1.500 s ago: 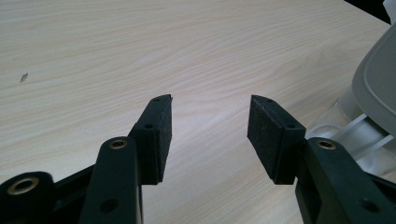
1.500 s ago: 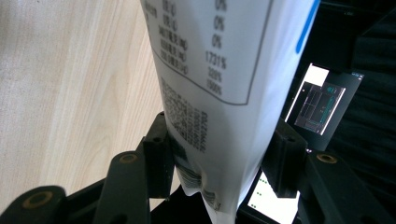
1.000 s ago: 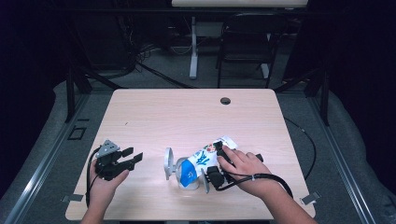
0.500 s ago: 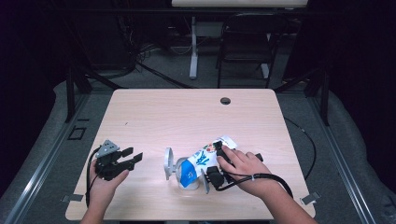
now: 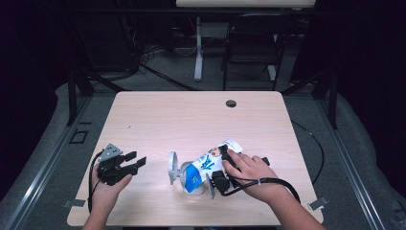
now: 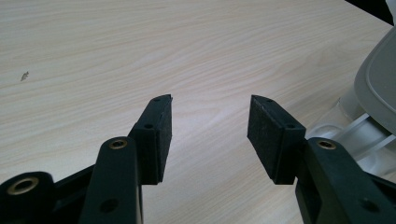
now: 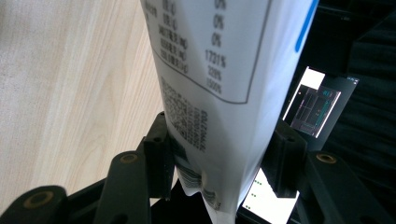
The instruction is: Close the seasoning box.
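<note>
A white and blue printed bag [image 5: 207, 162] lies tilted over a clear container [image 5: 191, 186] at the front middle of the wooden table [image 5: 191, 115]. A round grey lid [image 5: 172, 167] stands up on the container's left side. My right gripper [image 5: 221, 165] is shut on the bag's lower end, with a hand over it. In the right gripper view the bag [image 7: 210, 70] runs up between the jaws of that gripper [image 7: 219, 135], its label text facing the camera. My left gripper [image 5: 136, 159] rests open at the front left, apart from the container. Nothing sits between the pads of the left gripper [image 6: 210, 126].
The grey lid [image 6: 378, 88] and clear container [image 6: 355, 126] show at the right edge of the left gripper view. A cable hole [image 5: 231, 103] sits near the table's far edge. A dark chair [image 5: 249, 48] and a table leg stand behind. Cables trail from both grippers.
</note>
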The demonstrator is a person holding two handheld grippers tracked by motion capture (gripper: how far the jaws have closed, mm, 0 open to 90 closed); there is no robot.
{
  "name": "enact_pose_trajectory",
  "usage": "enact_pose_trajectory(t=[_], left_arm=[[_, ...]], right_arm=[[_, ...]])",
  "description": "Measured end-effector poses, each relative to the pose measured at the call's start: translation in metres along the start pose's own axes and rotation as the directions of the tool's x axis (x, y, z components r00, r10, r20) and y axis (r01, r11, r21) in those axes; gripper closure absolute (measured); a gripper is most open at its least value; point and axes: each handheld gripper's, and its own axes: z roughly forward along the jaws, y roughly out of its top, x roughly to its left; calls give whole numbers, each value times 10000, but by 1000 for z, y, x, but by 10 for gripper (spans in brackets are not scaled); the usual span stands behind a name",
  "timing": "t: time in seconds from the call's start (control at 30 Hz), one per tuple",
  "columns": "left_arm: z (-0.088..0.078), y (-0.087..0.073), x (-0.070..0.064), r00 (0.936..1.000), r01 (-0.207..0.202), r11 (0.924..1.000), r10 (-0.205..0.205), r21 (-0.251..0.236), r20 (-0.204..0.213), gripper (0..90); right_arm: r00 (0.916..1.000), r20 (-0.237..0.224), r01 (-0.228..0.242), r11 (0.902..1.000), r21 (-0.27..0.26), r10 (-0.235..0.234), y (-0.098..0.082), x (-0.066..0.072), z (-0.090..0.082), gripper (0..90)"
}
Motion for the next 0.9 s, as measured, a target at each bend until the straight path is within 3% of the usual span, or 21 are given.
enact_pose_trajectory(t=[0.9], left_arm=[[0,0,0,10000,42,10000,-42,3,-3,505]], right_arm=[[10000,-13,54,10000,7,-54,0,0,0,522]])
